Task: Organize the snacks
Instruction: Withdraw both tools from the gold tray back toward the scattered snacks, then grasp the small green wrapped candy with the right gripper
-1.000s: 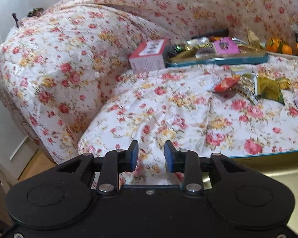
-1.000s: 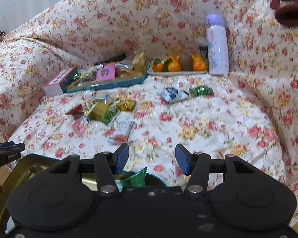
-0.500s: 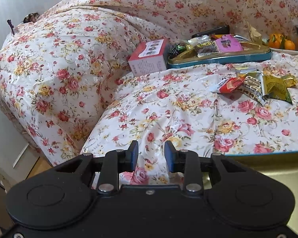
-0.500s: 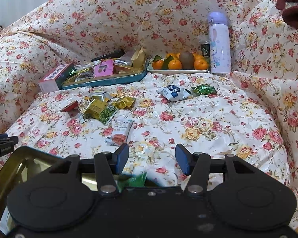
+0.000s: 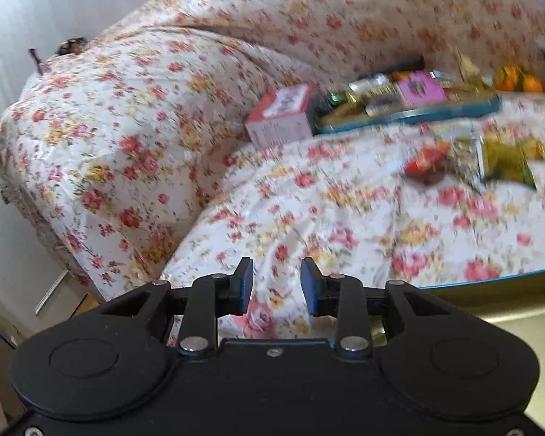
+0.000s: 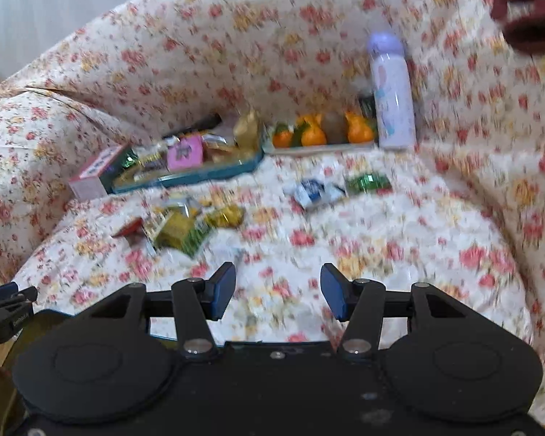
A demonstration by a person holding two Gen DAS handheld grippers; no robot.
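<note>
1. Loose snack packets (image 6: 185, 227) lie scattered on the flowered sofa seat (image 6: 381, 239), near its middle.
2. Behind them, a teal tray (image 6: 200, 178) holds more snacks, beside a pink box (image 6: 94, 176).
3. A fruit plate (image 6: 319, 147) and a lilac bottle (image 6: 392, 94) stand at the back.
4. Both the left tongs (image 5: 277, 287) and the right tongs (image 6: 278, 290) are released and hold nothing.

One lilac flask (image 6: 392, 91), one pink box (image 6: 94, 174), one teal tray (image 6: 185, 178), about four oranges (image 6: 312, 134) upper centre, two packets (image 6: 316, 190) mid-frame; left heap too blurred to count
</note>
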